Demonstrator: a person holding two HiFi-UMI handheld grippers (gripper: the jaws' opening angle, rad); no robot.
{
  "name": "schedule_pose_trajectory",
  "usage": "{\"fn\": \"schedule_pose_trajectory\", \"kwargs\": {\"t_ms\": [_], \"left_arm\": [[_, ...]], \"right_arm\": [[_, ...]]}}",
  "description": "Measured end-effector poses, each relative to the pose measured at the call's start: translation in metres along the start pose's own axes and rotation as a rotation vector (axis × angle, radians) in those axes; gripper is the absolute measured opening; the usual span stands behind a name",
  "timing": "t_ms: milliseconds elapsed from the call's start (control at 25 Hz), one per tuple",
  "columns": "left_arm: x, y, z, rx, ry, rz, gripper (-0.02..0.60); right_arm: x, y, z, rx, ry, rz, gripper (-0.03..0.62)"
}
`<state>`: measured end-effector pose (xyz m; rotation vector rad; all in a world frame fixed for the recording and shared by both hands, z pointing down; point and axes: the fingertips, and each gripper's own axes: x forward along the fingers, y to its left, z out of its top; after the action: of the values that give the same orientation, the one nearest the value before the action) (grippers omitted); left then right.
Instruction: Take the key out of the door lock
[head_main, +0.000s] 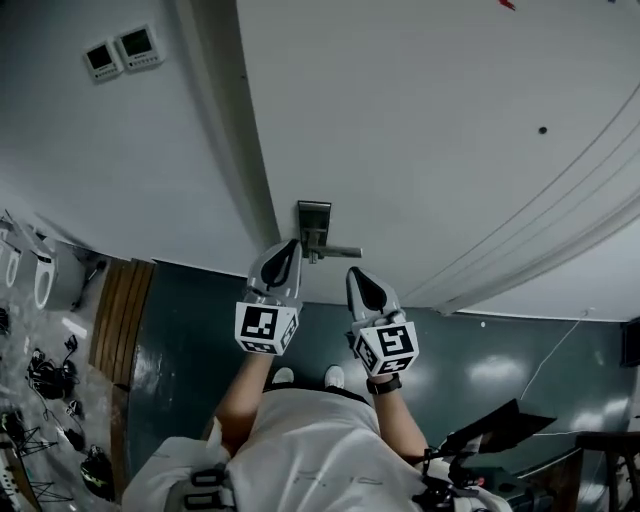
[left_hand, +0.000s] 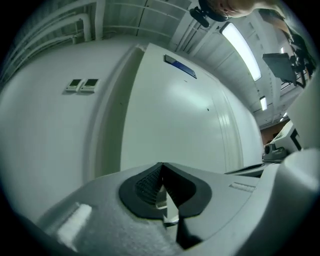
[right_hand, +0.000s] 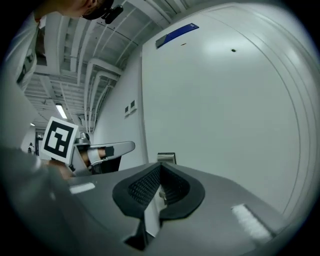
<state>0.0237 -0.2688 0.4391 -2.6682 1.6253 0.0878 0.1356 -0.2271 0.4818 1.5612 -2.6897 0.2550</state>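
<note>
A metal lock plate (head_main: 313, 222) with a lever handle (head_main: 340, 252) sits on the white door (head_main: 420, 130). I cannot make out the key; a small dark bit just under the handle is too small to tell. My left gripper (head_main: 289, 247) is shut and empty, its tip just left of the lock plate and close below it. My right gripper (head_main: 356, 273) is also shut and empty, a little below and right of the handle. In the right gripper view the top of the lock plate (right_hand: 166, 158) shows just past the shut jaws, with the left gripper (right_hand: 102, 150) to its left.
Two wall switch panels (head_main: 122, 52) hang on the wall left of the door frame (head_main: 235, 130). A blue sign (right_hand: 176, 34) sits above the door and a peephole (head_main: 542, 130) is in it. Wooden boards (head_main: 115, 320) and cables (head_main: 45, 380) lie on the floor at left.
</note>
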Motion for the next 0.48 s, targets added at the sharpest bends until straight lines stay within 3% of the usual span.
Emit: {"fn": "schedule_pose_trajectory", "kwargs": {"t_ms": [40,120,240,480], "left_arm": [[-0.001,0.013,-0.001,0.001,0.006,0.019,0.002],[0.002,0.035,0.0,-0.001,0.013,0.037,0.072],[0.012,0.061,0.011,-0.011,-0.008,0.03,0.123],[0.041,0.081,0.009,-0.045,0.049,-0.089,0.199]], "right_arm": [[0.004,0.005,-0.001,-0.003,0.002,0.011,0.003],[0.011,0.01,-0.002,0.0,0.001,0.016,0.005],[0.022,0.013,-0.007,0.012,0.01,0.017,0.004],[0.031,0.034,-0.044,0.155,0.09,0.086,0.005]]}}
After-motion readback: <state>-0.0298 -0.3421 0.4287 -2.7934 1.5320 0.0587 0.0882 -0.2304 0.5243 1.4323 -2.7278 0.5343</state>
